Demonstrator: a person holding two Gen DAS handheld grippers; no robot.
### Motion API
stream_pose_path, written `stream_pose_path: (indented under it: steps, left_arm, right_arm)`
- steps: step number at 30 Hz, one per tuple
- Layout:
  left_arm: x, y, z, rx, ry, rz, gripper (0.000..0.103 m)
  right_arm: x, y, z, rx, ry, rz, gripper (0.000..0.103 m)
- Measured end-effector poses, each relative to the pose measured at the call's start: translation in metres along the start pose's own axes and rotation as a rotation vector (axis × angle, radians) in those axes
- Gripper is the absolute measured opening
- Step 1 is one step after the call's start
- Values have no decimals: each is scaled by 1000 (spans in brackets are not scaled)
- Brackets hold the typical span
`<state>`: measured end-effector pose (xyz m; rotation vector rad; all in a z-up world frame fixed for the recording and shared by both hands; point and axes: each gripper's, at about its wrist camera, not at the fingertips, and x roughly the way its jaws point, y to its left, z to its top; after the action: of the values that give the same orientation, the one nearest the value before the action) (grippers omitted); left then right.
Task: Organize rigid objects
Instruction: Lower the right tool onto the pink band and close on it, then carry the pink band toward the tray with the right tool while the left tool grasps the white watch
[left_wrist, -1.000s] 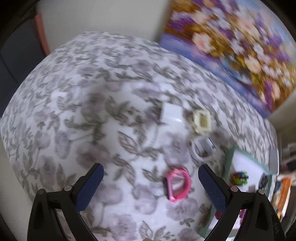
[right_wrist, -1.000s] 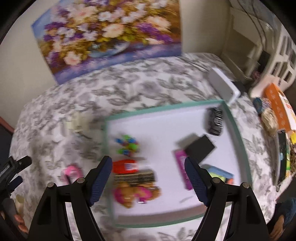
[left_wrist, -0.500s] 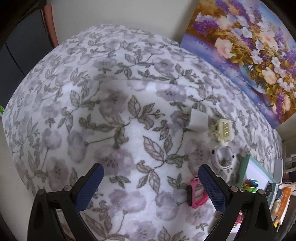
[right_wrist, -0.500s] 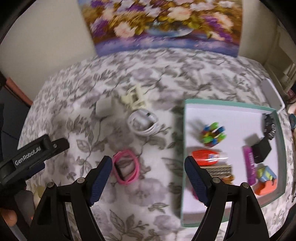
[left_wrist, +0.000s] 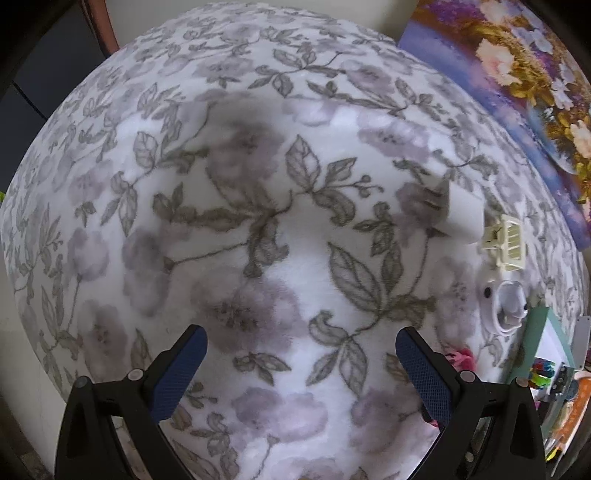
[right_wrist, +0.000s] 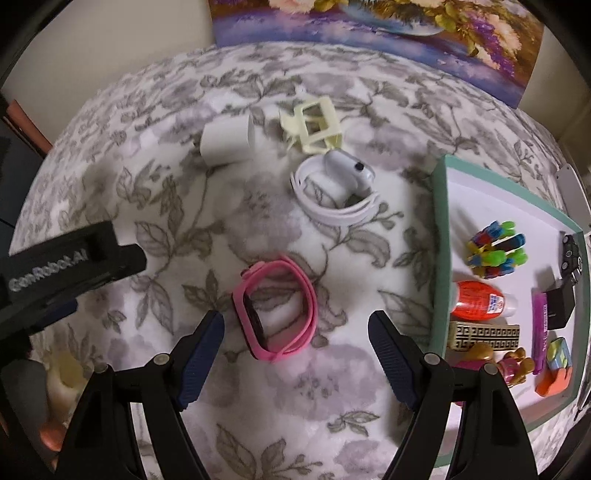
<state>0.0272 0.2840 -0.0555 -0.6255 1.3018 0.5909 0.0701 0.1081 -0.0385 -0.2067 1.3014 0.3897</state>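
A pink wristband (right_wrist: 275, 317) lies on the floral cloth just ahead of my right gripper (right_wrist: 297, 332), which stands open and empty, its jaws on either side of the band's near end. Beyond it lie a white band device (right_wrist: 338, 190), a cream hair claw (right_wrist: 312, 127) and a white charger block (right_wrist: 227, 142). The green-rimmed tray (right_wrist: 439, 251) at the right holds several small items. My left gripper (left_wrist: 301, 354) is open over bare cloth; the charger block (left_wrist: 463, 214), hair claw (left_wrist: 508, 243) and white band device (left_wrist: 504, 308) sit to its right.
A flower painting (right_wrist: 388, 26) leans against the wall at the back. The left gripper's black body (right_wrist: 62, 266) reaches in from the left in the right wrist view. A white flat object (right_wrist: 572, 195) lies beyond the tray. Bare floral cloth (left_wrist: 221, 221) spreads to the left.
My right gripper has swung left from over the tray and come down close to the pink wristband. My left gripper has shifted left, so the loose objects slid toward the right edge.
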Motion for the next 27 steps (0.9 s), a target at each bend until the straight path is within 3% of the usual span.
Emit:
stream_pose_path:
  steps: [10,12,19,27]
  left_arm:
    - [15,-2,1,14,26,20,103]
    - [18,-2,0,15,27,24,103]
    - [14,2,2,10,14,29,103]
    - [7,-2,3,16,5,17,103]
  right_arm:
    - [23,10,-6,-32,21,-61,81]
    - [22,11,-6,-33,16,-58,78]
    - [20,19,-3,-38,9,-13,52]
    - [13,10,1,-8,10,13,51]
